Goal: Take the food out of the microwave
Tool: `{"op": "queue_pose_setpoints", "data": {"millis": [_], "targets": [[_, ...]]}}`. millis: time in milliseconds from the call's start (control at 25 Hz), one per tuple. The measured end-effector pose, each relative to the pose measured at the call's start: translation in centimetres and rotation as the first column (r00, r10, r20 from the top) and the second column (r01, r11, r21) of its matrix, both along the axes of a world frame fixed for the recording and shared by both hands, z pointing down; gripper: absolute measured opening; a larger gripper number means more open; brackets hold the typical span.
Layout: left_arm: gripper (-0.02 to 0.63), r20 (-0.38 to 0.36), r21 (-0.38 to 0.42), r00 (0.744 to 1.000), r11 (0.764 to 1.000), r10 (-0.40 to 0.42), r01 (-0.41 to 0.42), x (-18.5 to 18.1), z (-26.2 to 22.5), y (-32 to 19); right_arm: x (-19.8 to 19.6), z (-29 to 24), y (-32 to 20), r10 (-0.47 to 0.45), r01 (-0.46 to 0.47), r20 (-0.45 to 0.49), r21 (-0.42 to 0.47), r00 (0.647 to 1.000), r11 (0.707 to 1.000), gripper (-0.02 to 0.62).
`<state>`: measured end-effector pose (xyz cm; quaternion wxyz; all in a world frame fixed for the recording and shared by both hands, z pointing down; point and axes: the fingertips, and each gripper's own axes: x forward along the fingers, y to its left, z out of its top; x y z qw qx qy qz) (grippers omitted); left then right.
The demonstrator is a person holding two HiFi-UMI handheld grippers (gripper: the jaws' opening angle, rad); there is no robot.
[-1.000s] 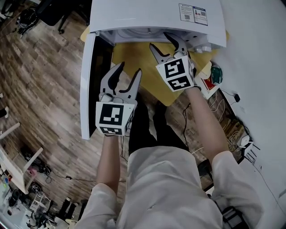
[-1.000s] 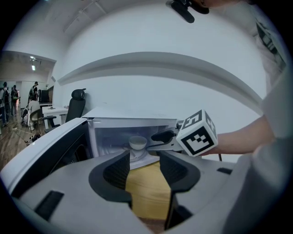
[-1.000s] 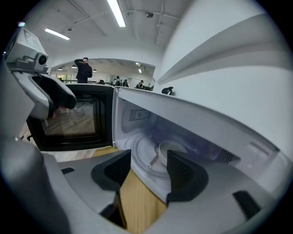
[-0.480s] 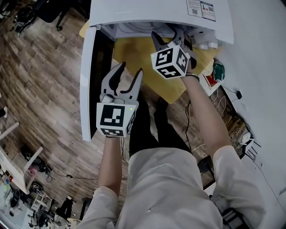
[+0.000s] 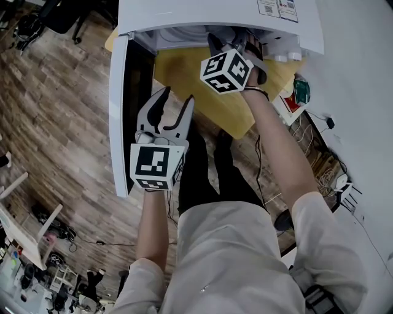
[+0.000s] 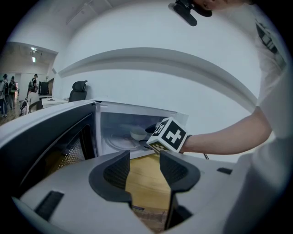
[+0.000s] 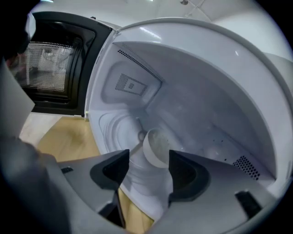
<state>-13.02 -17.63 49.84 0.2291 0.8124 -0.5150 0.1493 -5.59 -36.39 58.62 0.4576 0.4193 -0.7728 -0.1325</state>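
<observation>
Bowl is sitting on the turntable inside the microwave, door standing open. Your right gripper is pointing into the cavity with its jaws opening, and the bowl is lying just beyond the tips, untouched. Your left gripper is hanging outside beside the door, over the yellow table, jaws spread and empty.

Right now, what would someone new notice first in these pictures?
The white microwave stands with its door swung wide left. The right gripper reaches inside, jaws opening toward a white bowl not yet gripped; the left gripper hangs open outside.
</observation>
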Motion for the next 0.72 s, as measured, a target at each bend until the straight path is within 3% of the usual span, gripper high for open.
{"op": "queue_pose_setpoints", "data": {"millis": [480,720], "targets": [[0.183,0.004,-0.022,1.0,1.0,0.018,-0.018,0.1,0.4,-0.5,0.2,1.0,-2.6,0.038,-0.018,-0.171,0.119,0.984,0.993,0.256],[0.183,0.005,-0.027,1.0,0.999,0.026,-0.026,0.5,0.5,-0.6,0.3,1.7,-3.1,0.046,-0.017,-0.216,0.134,0.975,0.991,0.241]]}}
